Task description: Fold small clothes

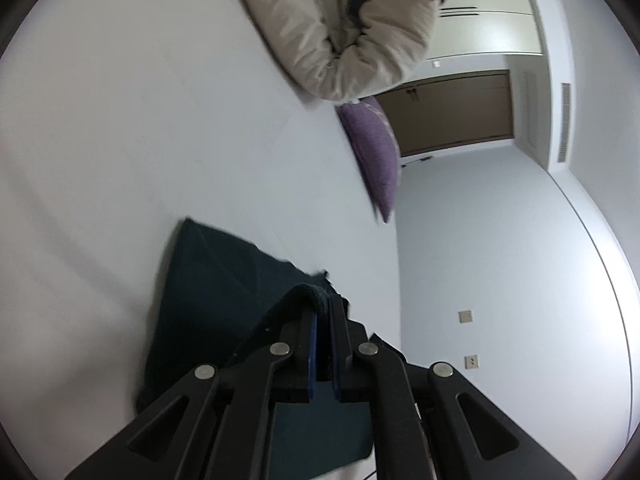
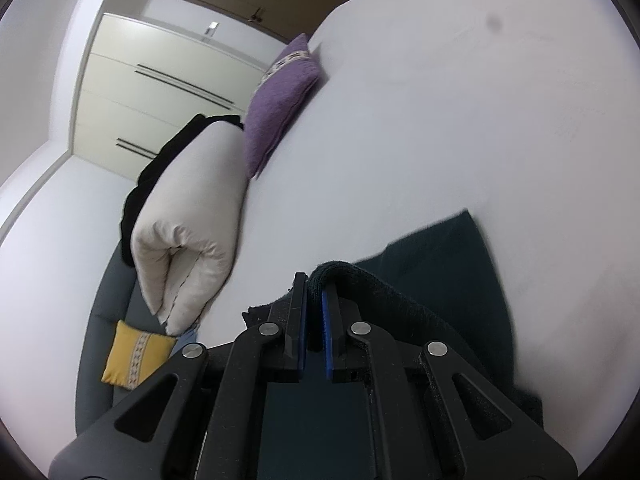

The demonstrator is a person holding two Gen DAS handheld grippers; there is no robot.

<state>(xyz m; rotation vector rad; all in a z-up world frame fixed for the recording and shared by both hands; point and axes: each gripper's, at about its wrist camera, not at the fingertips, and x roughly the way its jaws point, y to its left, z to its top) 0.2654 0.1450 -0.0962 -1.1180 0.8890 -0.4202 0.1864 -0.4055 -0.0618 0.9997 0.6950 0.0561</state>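
A dark teal garment (image 1: 208,292) lies on the white bed sheet (image 1: 120,140), partly lifted. My left gripper (image 1: 323,304) is shut on a folded edge of the garment, which drapes over its left finger. In the right wrist view my right gripper (image 2: 314,286) is shut on another edge of the same dark garment (image 2: 436,264), which hangs over its right finger and spreads down onto the sheet (image 2: 440,120). Both views are tilted.
A rolled cream duvet (image 1: 344,28) and a purple cushion (image 1: 376,156) lie at the bed's far side; both also show in the right wrist view, the duvet (image 2: 188,216) and the cushion (image 2: 280,100). A yellow cushion (image 2: 134,354) sits on a grey chair. Wardrobe doors (image 2: 152,92) stand behind.
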